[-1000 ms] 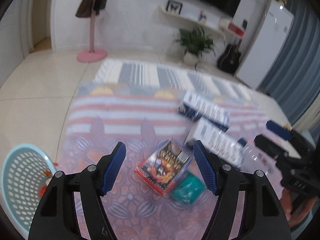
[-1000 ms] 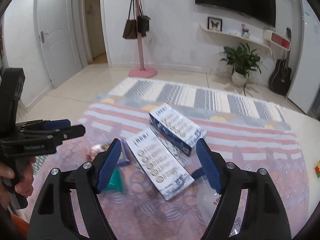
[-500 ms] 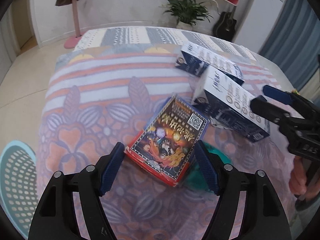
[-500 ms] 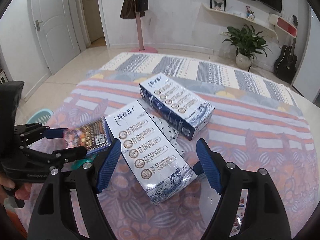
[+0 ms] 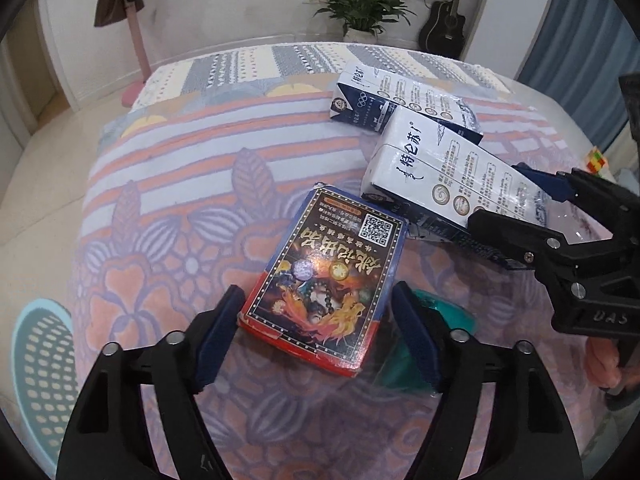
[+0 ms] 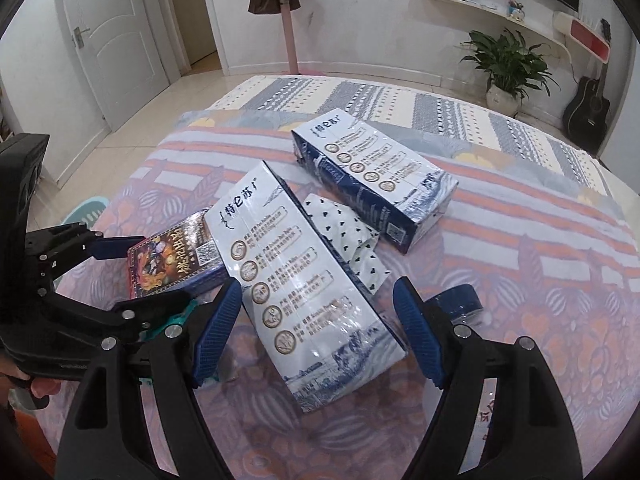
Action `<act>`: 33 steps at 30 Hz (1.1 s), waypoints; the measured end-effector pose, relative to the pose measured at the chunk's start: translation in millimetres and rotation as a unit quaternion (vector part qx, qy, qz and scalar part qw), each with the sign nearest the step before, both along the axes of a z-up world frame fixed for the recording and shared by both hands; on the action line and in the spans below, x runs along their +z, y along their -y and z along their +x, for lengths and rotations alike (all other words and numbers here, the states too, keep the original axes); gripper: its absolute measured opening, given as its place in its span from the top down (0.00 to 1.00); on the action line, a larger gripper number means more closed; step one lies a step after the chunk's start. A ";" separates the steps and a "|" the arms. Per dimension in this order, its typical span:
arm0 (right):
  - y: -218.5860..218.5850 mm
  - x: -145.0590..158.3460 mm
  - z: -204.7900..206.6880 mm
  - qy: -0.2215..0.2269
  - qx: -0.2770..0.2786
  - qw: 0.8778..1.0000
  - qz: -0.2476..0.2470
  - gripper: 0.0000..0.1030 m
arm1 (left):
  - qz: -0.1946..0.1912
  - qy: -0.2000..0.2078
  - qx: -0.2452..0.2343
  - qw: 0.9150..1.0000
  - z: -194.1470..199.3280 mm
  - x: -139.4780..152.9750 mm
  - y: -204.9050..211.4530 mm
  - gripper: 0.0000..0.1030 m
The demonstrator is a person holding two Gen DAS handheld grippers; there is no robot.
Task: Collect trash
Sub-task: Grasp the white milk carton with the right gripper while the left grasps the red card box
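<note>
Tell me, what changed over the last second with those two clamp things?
Both grippers came down toward the table. The left gripper now straddles the red box, and the right gripper straddles the near carton. Both are open, and nothing is gripped yet. The boxes, the far carton, the dotted wrapper and the basket stayed put.

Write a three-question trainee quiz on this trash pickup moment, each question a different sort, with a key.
1. True or false: the left hand-held gripper is shut on the red-edged box.
2. Multiple choice: the right hand-held gripper straddles A) the near white-and-blue carton B) the far carton C) the polka-dot wrapper.
3. Fill in: the blue perforated ____ sits on the floor to the table's left.

Key: 1 false, it is open around the box; 2 A; 3 basket.
</note>
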State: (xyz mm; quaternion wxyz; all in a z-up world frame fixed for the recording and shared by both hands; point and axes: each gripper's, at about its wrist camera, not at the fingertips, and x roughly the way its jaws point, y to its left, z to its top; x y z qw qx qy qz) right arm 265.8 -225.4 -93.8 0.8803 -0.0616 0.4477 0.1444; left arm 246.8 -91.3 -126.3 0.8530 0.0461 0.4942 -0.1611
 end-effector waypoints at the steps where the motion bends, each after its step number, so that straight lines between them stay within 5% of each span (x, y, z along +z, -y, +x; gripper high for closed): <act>1: -1.6 0.1 0.0 -0.001 0.001 1.000 -0.002 0.27 | -0.001 0.000 0.001 1.000 0.3 0.4 -0.3 0.33; 11: -18.9 1.8 -1.8 0.007 0.018 0.999 -0.039 0.22 | -0.070 0.022 0.057 0.996 -0.6 31.1 -40.8 0.36; 16: -30.0 1.9 0.3 0.018 0.007 0.997 -0.074 0.44 | -0.084 0.048 0.091 0.991 -8.0 52.1 -61.0 0.36; 21: -42.6 23.9 -7.5 0.041 0.010 0.998 -0.055 0.48 | -0.103 0.086 0.130 0.982 -23.2 83.9 -89.3 0.36; 28: -98.7 90.6 -23.7 0.109 0.050 0.993 -0.011 0.48 | -0.122 0.136 0.212 0.960 -58.3 126.8 -150.1 0.36; 33: -158.5 124.3 -36.9 0.133 0.104 0.985 0.024 0.48 | -0.096 0.174 0.300 0.933 -96.3 146.3 -194.3 0.36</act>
